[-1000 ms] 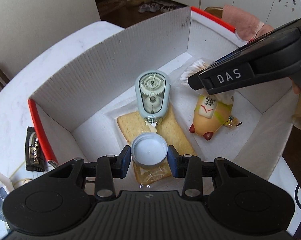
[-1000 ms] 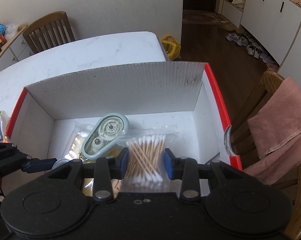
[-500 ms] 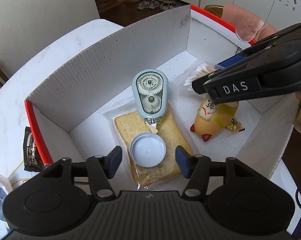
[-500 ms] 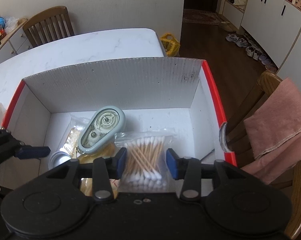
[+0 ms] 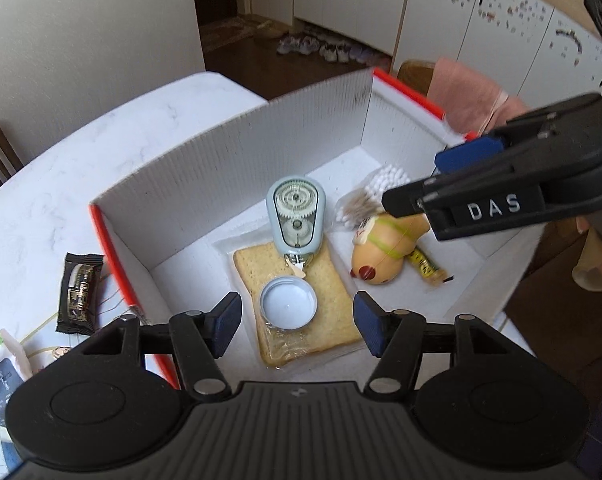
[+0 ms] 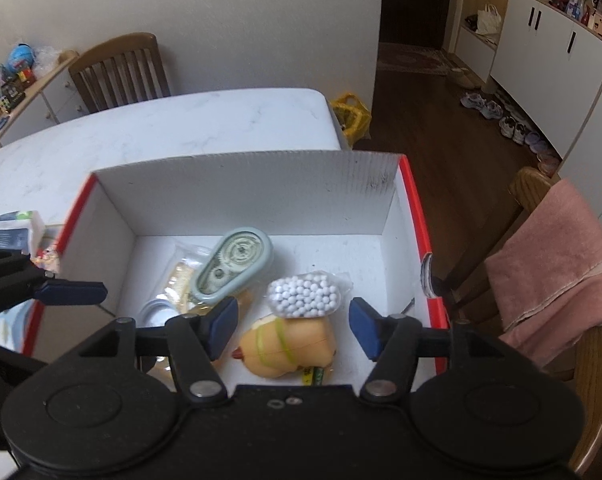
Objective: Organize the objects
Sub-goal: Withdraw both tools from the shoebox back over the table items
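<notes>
The left gripper (image 5: 297, 322) jaws stand apart over the cap (image 5: 288, 303) (untouched). The right gripper (image 6: 293, 326) jaws have just been opening, empty above the cotton swabs (image 6: 305, 295) in the box (image 6: 245, 192).

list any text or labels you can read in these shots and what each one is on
"DAS": raised white letters on the side of the right gripper, seen from the left wrist view.
Dark snack wrapper on the table outside the box: print too small to read.
Yellow toy in the box: red mark on a white patch, not legible.
Small tube beside the toy: dark print, too small.
White packet at the table's left edge: blurred.
</notes>
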Motion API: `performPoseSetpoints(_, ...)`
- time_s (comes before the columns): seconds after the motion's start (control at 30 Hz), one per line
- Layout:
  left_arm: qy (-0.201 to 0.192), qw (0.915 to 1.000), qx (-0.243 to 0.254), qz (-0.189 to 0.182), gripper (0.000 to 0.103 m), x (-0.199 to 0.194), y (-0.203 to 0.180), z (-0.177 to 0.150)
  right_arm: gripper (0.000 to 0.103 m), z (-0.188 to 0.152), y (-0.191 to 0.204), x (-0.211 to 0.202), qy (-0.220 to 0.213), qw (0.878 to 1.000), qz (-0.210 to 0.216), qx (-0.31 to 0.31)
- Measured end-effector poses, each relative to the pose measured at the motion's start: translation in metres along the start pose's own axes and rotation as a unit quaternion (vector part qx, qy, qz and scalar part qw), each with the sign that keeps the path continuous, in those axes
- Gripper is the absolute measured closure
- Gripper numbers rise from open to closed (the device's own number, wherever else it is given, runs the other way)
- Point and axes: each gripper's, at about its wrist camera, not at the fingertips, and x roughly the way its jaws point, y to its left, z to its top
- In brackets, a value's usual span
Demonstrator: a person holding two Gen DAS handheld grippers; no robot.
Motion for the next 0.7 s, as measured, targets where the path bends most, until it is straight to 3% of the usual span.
performPoseSetpoints(0.47, -0.073, 0.9971, -0.009, -0.018, 0.042, -0.069, 0.022, -0.022, 0.041, -0.011, 0.034, -0.056, -0.037, 0.999, 0.03, -0.021)
performPoseSetpoints(0.53, -0.082, 0.9964, -0.012, -0.02, 0.035, -0.079, 0.027, -0.028, 0.039, -0.014, 0.041, -0.063, -0.043, 0.998, 0.031, -0.027)
performPoseSetpoints(0.7, -0.101, 0.9947, -0.015, -0.016, 0.031, -0.103, 0.042, -0.045, 0.031, -0.022, 0.061, -0.078, -0.06, 0.997, 0.046, -0.03)
